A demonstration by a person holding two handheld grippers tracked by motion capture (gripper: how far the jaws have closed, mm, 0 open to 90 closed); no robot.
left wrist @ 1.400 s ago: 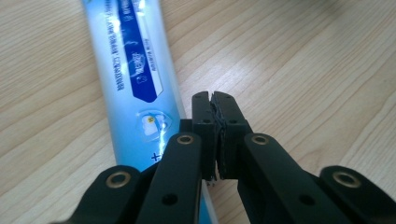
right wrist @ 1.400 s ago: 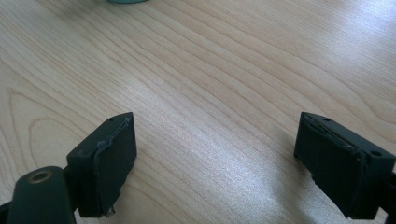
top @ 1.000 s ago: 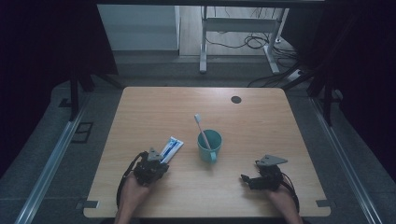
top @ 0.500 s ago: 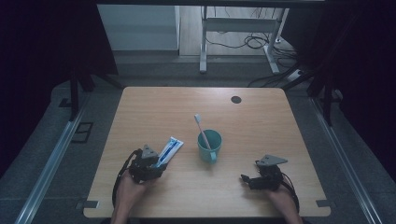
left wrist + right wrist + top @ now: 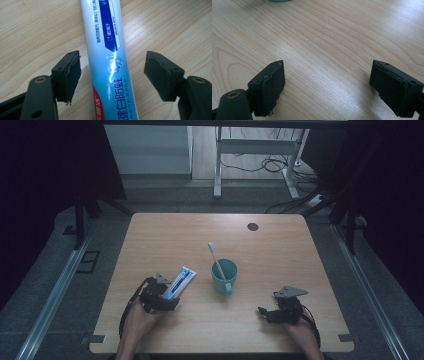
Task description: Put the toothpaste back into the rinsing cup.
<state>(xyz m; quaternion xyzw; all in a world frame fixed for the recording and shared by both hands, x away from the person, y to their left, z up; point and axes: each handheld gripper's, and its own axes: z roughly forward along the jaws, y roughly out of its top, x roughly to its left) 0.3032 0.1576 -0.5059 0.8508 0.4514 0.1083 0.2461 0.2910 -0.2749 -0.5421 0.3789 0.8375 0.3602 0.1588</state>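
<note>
Dim grey flooring surrounds a light wooden table [image 5: 280,250], with a metal desk frame and loose cables on the floor beyond its far edge. A small dark round spot [image 5: 252,226] sits near the table's far right.

Near the middle of the table stands a teal cup [image 5: 224,277] with a toothbrush [image 5: 216,258] in it; the brush leans toward the far left, bristle head up.

A toothpaste tube [image 5: 180,281], white and blue with a red patch and printed characters, lies flat on the wood to the left of the cup and apart from it. In the high view its long axis runs diagonally, one end pointing away toward the far right, roughly at the cup's side, the other end toward the person's left hand [image 5: 137,322].

The left gripper [image 5: 112,76] straddles the near part of the tube, its jaws spread wide on either side. In the left gripper view the tube [image 5: 110,62] runs up the frame between them, with bare wood visible between each pad and the tube, so nothing is grasped.

The right gripper [image 5: 264,311] rests low at the table's near right, well apart from the cup, held by the right hand [image 5: 300,332]. In the right gripper view its jaws are parted wide over bare wood [image 5: 324,50], with the teal base [image 5: 279,0] of the cup at the top edge.
</note>
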